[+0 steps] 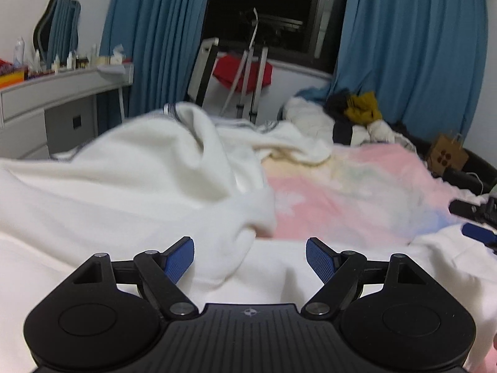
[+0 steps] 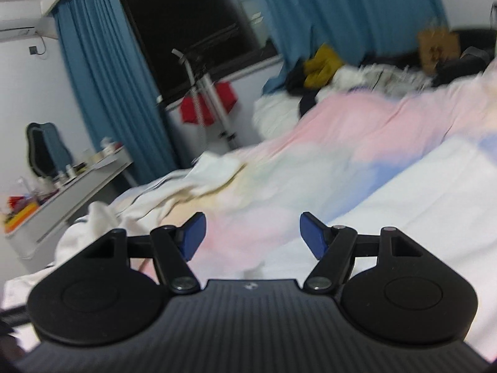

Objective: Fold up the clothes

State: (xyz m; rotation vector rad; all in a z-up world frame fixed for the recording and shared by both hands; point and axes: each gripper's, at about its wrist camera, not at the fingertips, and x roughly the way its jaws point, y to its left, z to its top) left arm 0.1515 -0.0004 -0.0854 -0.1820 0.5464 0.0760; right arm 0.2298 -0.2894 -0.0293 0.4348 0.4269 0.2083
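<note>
Two tools, both released, nothing between ribbed blue pads. Left tool (image 1: 250, 256) low over white garment (image 1: 130, 183): soft knit, bunched in thick rumpled folds on bed. Right tool (image 2: 252, 234) above pastel pink-blue blanket (image 2: 357, 143), fuzzy; flat white cloth (image 2: 428, 192) at right.

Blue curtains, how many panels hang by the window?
2: one curtain panel hangs left of the dark window, the other curtain panel right of it. More may be hidden.
</note>
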